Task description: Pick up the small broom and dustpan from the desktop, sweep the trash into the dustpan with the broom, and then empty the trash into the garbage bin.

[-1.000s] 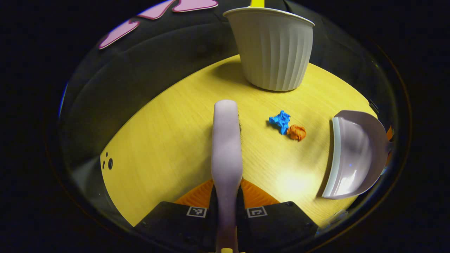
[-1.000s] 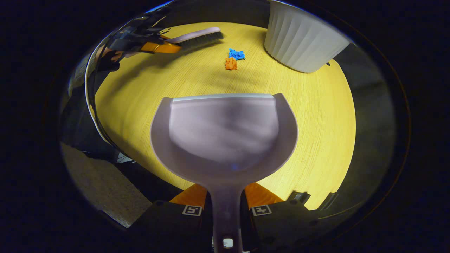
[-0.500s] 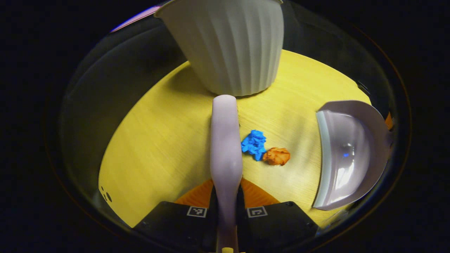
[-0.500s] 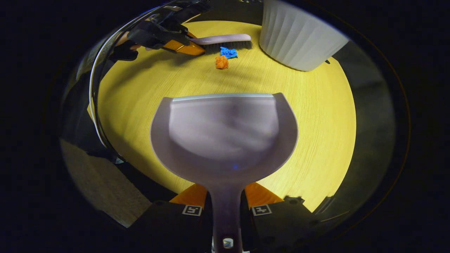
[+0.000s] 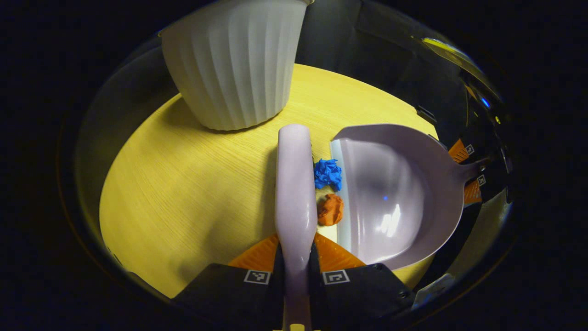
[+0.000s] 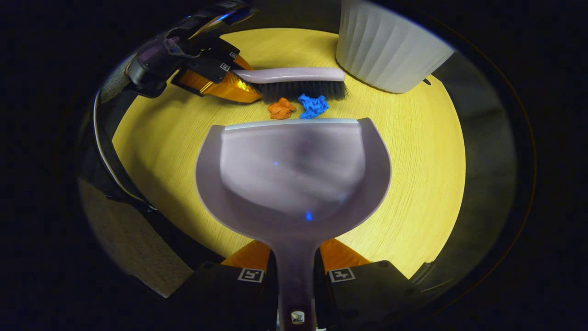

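— Down at the near edge of the right gripper view, what has the right gripper [image 6: 296, 271] got?

— The dustpan [image 6: 294, 174], by its handle. The handle runs straight back between the two fingers and both press on it, so the jaws are closed to just the handle's width. The scoop spreads out ahead of them, its open lip facing away across the yellow desktop [image 6: 413, 184].

— And the trash?

— Just beyond that lip, two crumpled scraps side by side: an orange scrap [image 6: 281, 109] on the left and a blue scrap [image 6: 313, 105] on the right. Both sit right at the lip, not inside the pan as far as I can tell.

— Where's the broom?

— Just behind the scraps. The broom [image 6: 294, 82] lies crosswise, bristles down against the desktop, so the scraps are caught between bristles and lip. The left gripper [image 6: 216, 80] comes in from the left and holds it by the handle end.

— How firmly?

— In the left gripper view, the left gripper [image 5: 296, 271] has the broom [image 5: 294, 184] running up between its fingers, both clamped on it, a narrow gap only. To its right there sit the blue scrap [image 5: 328, 174] and orange scrap [image 5: 330, 209], then the dustpan [image 5: 395, 193].

— Anything farther off?

— The ribbed white garbage bin [image 6: 390, 46], standing upright at the far right of the desktop, near the broom's tip.
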### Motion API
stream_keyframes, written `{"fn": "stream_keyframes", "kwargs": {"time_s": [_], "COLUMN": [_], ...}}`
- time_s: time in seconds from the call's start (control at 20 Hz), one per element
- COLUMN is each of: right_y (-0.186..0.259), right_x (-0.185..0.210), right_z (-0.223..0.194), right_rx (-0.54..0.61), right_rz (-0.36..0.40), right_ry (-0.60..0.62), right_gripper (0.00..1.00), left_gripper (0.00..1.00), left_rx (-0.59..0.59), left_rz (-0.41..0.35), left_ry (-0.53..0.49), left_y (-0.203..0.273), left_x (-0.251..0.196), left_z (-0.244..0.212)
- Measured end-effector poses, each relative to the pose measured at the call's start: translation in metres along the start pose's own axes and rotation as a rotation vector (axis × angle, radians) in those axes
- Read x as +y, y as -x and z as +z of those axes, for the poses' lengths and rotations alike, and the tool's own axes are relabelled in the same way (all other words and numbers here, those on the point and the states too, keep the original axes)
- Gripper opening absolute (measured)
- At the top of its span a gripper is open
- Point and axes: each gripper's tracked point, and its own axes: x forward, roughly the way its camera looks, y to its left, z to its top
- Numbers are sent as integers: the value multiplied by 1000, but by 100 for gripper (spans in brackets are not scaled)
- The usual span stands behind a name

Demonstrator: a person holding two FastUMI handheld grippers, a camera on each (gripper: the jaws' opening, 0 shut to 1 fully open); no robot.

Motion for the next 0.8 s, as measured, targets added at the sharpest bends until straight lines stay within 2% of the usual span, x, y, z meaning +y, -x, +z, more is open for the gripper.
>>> {"fn": "stream_keyframes", "kwargs": {"time_s": [0.05,0.1,0.15,0.25,0.3,0.35,0.45,0.5,0.55,0.75,0.8], "right_y": [-1,-3,-3,-5,-7,-8,-12,-14,-15,-9,-5], "right_x": [1,1,3,4,4,5,7,7,9,15,16], "right_z": [0,-1,-1,-2,0,2,5,5,6,9,10], "right_rx": [-1,-4,-11,-26,-38,-52,-90,-99,-107,-119,-117], "right_rz": [-1,-3,-3,-4,-7,-7,-7,-9,-12,-20,-23], "right_ry": [-2,-6,-11,-18,-22,-28,-50,-60,-72,-134,-148], "right_gripper": [40,36,36,36,40,36,39,33,36,36,33], "left_gripper": [27,24,27,24,27,24,27,24,30,24,24], "left_rx": [0,1,2,-5,-13,-26,-62,-87,-109,-186,-196], "left_rz": [-25,-50,-77,-118,-118,-108,-74,-59,-48,33,62], "left_ry": [17,36,54,89,107,121,136,153,176,251,262], "left_y": [2,3,2,4,6,9,20,25,33,62,68], "left_x": [-10,-21,-32,-48,-51,-51,-48,-47,-46,-19,-9], "left_z": [1,0,-3,-1,1,3,9,13,16,19,16]}}
